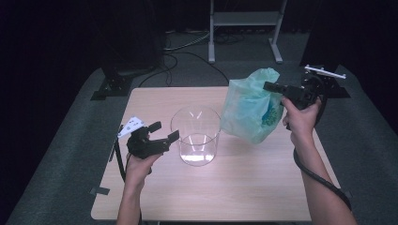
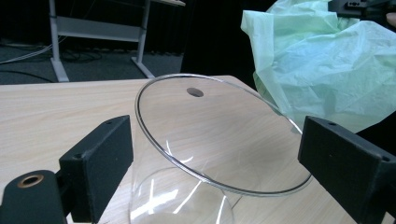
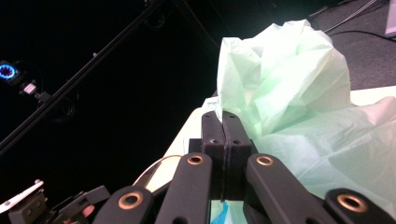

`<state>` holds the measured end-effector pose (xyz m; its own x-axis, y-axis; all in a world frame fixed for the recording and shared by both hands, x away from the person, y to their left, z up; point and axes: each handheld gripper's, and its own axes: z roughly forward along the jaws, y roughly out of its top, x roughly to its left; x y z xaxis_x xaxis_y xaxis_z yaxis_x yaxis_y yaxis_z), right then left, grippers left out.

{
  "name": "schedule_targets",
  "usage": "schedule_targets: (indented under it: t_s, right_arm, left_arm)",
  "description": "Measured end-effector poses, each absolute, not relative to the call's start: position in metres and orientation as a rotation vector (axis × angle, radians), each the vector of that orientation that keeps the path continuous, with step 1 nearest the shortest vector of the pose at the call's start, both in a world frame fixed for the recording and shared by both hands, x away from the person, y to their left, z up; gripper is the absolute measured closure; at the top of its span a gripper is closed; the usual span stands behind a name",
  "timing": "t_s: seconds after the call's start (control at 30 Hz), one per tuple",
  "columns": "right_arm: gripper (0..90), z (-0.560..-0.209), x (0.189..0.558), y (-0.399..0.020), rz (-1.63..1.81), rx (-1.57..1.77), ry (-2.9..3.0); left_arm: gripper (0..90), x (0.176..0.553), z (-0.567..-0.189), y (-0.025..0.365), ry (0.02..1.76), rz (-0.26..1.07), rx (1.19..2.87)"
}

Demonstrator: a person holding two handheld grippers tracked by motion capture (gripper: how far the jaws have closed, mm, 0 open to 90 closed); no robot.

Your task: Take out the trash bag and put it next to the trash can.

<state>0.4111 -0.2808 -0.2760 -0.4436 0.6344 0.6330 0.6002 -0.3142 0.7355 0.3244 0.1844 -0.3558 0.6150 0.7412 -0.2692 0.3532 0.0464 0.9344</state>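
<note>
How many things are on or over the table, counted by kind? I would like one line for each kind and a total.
Clear glass container: 1
Green plastic bag: 1
Handheld grippers: 2, the left gripper and the right gripper
Total: 4

1. No legible text, label, brand, number or sign appears in the high view.
2. None can be read in the left gripper view.
3. None can be read in the right gripper view.

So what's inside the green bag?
Through the thin green plastic bag, a dark blue-green clump shows near the right gripper. What it is stays hidden by the crumpled plastic.
</note>
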Motion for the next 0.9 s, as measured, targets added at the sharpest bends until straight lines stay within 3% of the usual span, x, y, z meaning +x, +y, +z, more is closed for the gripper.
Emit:
schedule_targets:
  t_s: [0.5,0.9]
  right_arm:
    - [90.0,-0.295,0.416,-0.299,1.915,1.716,1.788]
    - [90.0,-0.33,0.428,-0.282,1.839,1.772,1.854]
  left_arm:
    - [9.2,0.325,-0.357,0.183,0.947,0.376,1.562]
    - [9.2,0.326,-0.358,0.186,0.952,0.38,1.564]
